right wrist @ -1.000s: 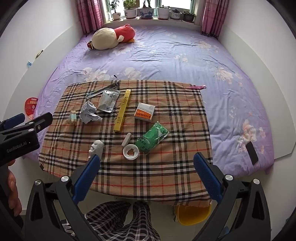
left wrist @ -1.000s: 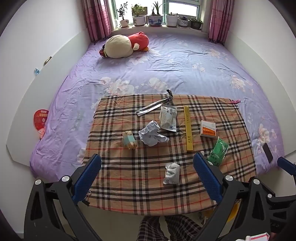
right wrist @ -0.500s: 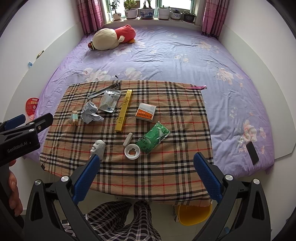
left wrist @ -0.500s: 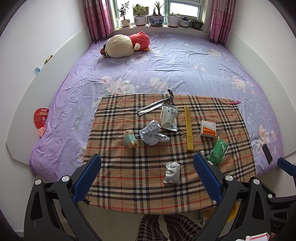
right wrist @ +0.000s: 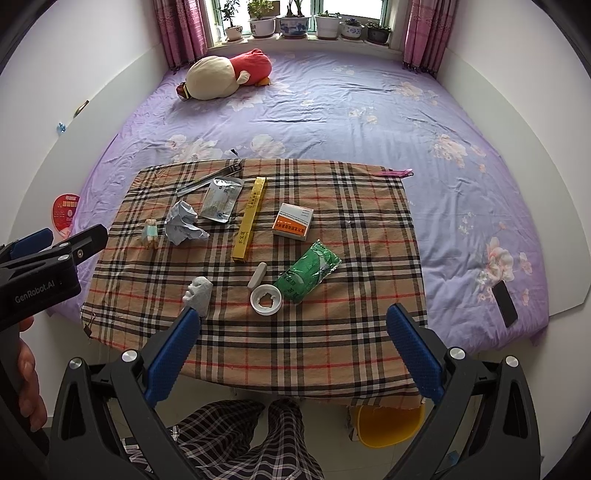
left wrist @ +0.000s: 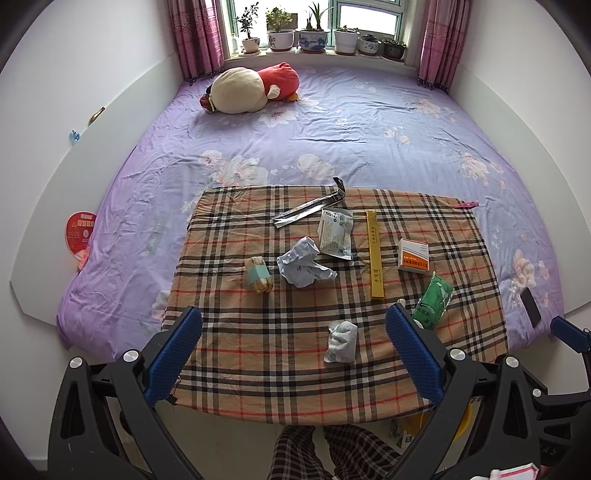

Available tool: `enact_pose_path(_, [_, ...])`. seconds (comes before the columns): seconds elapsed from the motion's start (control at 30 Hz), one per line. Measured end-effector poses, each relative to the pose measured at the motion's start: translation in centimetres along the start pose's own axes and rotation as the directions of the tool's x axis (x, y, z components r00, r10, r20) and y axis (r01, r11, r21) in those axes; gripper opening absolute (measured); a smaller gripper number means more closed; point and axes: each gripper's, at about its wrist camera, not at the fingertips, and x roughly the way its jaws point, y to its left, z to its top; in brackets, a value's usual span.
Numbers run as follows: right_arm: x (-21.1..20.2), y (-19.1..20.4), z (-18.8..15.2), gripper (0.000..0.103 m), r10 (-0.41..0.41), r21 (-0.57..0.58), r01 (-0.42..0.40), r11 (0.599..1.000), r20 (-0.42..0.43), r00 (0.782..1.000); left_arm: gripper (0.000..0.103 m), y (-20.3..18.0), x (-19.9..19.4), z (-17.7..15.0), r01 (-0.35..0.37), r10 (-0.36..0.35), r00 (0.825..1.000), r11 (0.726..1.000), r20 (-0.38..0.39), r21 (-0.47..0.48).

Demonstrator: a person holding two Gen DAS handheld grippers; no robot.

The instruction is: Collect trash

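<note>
Several pieces of trash lie on a plaid cloth (left wrist: 229, 354) (right wrist: 332, 354) at the near end of a bed: a crumpled paper ball (left wrist: 303, 264) (right wrist: 183, 223), a white tissue wad (left wrist: 341, 341) (right wrist: 199, 293), a green packet (left wrist: 432, 301) (right wrist: 308, 271), a white-and-orange box (left wrist: 413, 255) (right wrist: 293, 221), a long yellow box (left wrist: 375, 253) (right wrist: 249, 218), a foil pouch (left wrist: 334, 234) (right wrist: 219, 199), a silver strip (left wrist: 306, 212) and a white lid (right wrist: 266, 300). My left gripper (left wrist: 293, 354) and right gripper (right wrist: 293, 350) are both open and empty, above the cloth's near edge.
A purple bedsheet (left wrist: 332, 140) stretches to a window sill with potted plants (left wrist: 314, 35). A plush toy (left wrist: 251, 86) lies at the far end. A black phone (right wrist: 504, 304) rests at the bed's right edge. A yellow bin (right wrist: 388, 424) stands below the cloth. The person's plaid-trousered legs (right wrist: 251, 435) are underneath.
Both grippers have drifted slightly forward and up; the scene shifts a little downward in view. Nothing on the cloth has moved.
</note>
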Motion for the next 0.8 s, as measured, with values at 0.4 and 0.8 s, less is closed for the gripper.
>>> enact_pose_path(0.4, [-0.08, 0.11, -0.08, 0.100, 0.002, 0.000, -0.002, 1.000, -0.001, 1.000, 0.099, 0.00, -0.09, 0.00, 0.003, -0.003, 1.000, 1.000, 0.000, -0.001])
enact_pose_path(0.8, [-0.11, 0.22, -0.21, 0.100, 0.004, -0.001, -0.004, 1.000, -0.004, 1.000, 0.099, 0.01, -0.09, -0.01, 0.005, -0.005, 1.000, 1.000, -0.001, -0.003])
